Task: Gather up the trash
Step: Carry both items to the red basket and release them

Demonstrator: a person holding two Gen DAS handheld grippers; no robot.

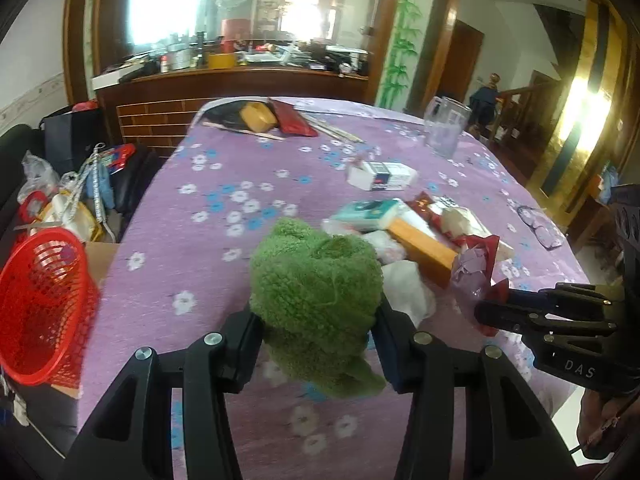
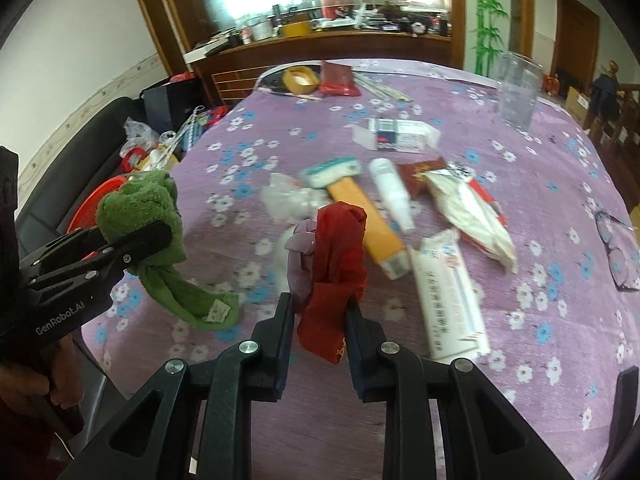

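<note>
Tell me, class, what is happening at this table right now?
A person holds a gripper in each hand over a purple flowered tablecloth. The left gripper is shut on a green fuzzy cloth, lifted off the table. The right gripper is shut on a red wrapper. More packets and tissues lie in a pile mid-table. A red basket waits off the left edge.

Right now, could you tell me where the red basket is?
In the left wrist view the red basket sits off the table's left edge, tipped on its side on a cardboard box, below the clutter of bags; the right wrist view shows only its rim behind the green cloth.
</note>
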